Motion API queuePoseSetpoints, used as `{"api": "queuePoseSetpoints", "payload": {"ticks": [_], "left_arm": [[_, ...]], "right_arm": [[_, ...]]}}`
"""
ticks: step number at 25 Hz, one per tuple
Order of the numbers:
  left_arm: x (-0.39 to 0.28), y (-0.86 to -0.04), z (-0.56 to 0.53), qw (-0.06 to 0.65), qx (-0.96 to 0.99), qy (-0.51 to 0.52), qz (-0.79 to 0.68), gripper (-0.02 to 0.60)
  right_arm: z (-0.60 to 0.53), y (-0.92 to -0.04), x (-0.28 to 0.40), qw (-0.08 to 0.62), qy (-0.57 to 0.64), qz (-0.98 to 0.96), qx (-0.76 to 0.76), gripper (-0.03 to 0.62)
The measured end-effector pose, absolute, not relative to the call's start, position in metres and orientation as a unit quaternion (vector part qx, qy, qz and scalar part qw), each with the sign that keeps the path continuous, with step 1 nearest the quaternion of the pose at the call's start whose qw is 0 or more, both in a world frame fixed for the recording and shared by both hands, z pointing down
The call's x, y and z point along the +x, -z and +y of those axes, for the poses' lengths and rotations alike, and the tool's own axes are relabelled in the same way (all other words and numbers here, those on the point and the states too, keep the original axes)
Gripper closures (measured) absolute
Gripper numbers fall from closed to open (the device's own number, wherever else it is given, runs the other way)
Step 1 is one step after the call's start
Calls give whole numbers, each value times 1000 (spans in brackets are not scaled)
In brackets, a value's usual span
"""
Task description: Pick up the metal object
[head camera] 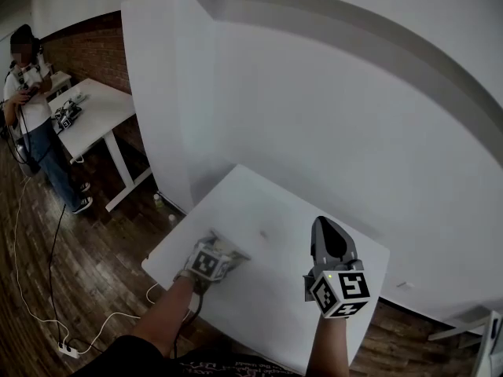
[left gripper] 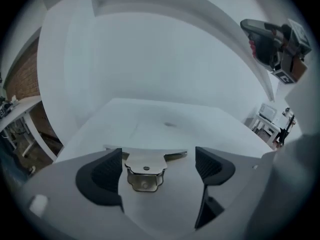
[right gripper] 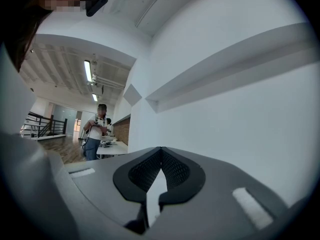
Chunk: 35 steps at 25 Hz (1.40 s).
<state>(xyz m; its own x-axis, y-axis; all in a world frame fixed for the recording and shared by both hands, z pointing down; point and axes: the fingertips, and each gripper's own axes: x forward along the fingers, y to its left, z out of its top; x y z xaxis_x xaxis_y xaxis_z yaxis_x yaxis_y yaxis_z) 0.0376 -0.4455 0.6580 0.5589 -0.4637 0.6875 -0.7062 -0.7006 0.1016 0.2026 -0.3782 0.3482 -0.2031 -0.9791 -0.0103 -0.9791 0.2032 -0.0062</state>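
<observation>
The flat silver metal bracket (left gripper: 145, 165) is laid on the white rectangular table (left gripper: 200, 121), between the wide-parted jaws of the left gripper (left gripper: 159, 170) (a small dark mark (left gripper: 168, 124) is seen beyond it). The right gripper (right gripper: 161, 156) is held closed, raised toward the white wall (head camera: 330, 116).

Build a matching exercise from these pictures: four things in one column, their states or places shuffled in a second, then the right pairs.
Things:
1. left gripper
2. right gripper
3. metal object
4. person

States or places:
A. stands beside the far desk
B. jaws together, nothing between them
C. lies on the white table
D. jaws wide apart

Pairs: 1-D, 2-B, 3-C, 4-A
</observation>
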Motion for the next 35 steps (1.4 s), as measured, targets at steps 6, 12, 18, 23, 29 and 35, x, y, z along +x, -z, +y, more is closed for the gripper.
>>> {"api": "queuePoseSetpoints", "payload": {"ticks": [6, 12, 18, 23, 29, 35], "left_arm": [[40, -689, -465, 186, 830, -375, -368, 137], [54, -694, -473, 192, 825, -384, -366, 163], [58, -692, -473, 175, 822, -399, -367, 190], [69, -696, -463, 188, 821, -416, -343, 285], [70, -692, -461, 191, 820, -396, -366, 287], [73, -689, -455, 202, 808, -416, -366, 287]], "right_arm": [[-385, -345, 207, 12, -2, 771, -637, 582], [-385, -347, 203, 13, -2, 774, -633, 582], [-375, -342, 198, 13, -7, 779, -627, 582], [-367, -339, 189, 14, -10, 787, -617, 582], [-355, -334, 190, 16, -13, 788, -615, 582], [-355, -320, 198, 22, -23, 786, -617, 582]]}}
